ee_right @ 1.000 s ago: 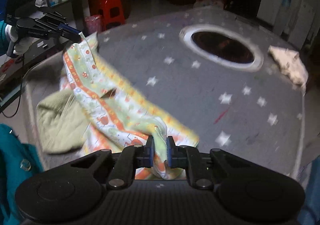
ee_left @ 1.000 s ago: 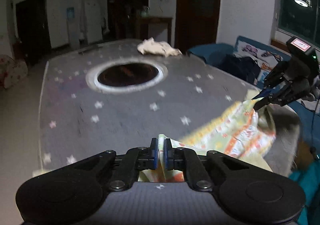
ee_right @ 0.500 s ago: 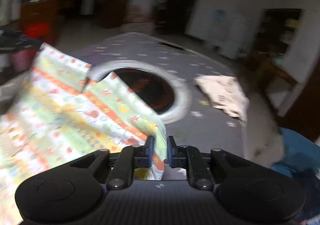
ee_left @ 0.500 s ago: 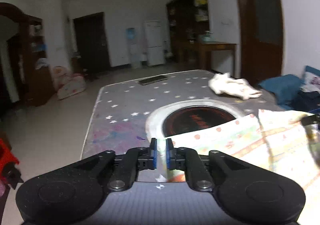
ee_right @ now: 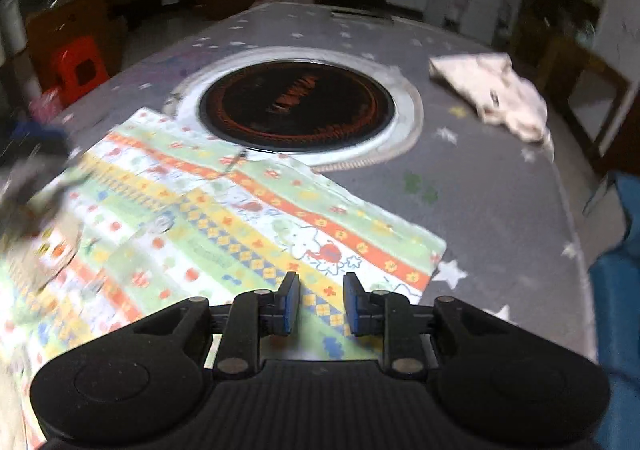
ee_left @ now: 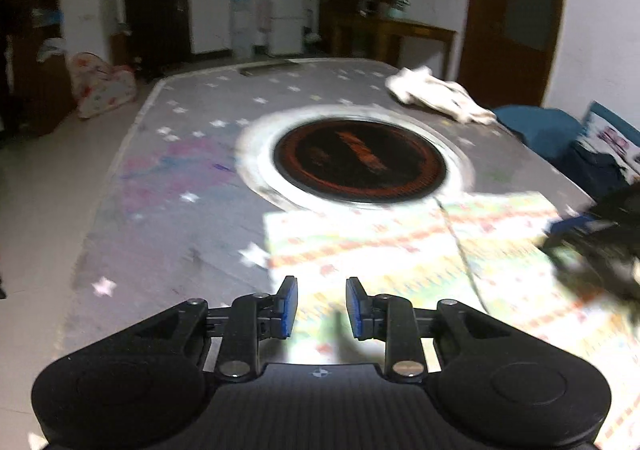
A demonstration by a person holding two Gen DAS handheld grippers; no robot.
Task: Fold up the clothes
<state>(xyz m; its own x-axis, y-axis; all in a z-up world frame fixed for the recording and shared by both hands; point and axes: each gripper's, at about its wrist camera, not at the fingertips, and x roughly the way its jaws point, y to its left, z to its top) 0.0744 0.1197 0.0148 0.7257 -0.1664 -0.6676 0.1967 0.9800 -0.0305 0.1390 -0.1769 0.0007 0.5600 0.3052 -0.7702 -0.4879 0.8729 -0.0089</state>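
Observation:
A patterned cloth (ee_right: 224, 218) with orange, yellow and green stripes lies spread flat on the grey star-print table (ee_right: 492, 186), its far edge touching the round hob. In the left wrist view the same cloth (ee_left: 404, 246) is blurred. My left gripper (ee_left: 322, 308) is open just above the cloth's near left part, nothing between its blue pads. My right gripper (ee_right: 321, 302) is open above the cloth's near right part, also holding nothing. The right gripper shows as a dark blur (ee_left: 596, 250) at the right edge of the left wrist view.
A round black hob (ee_right: 298, 102) with a silver ring sits mid-table. A crumpled white garment (ee_right: 492, 94) lies at the far right of the table. A red stool (ee_right: 78, 68) stands on the floor left. Blue fabric (ee_left: 540, 128) lies beside the table.
Both grippers held the patterned cloth stretched in the air; now it lies flat on the table and both grippers have opened and let go of it.

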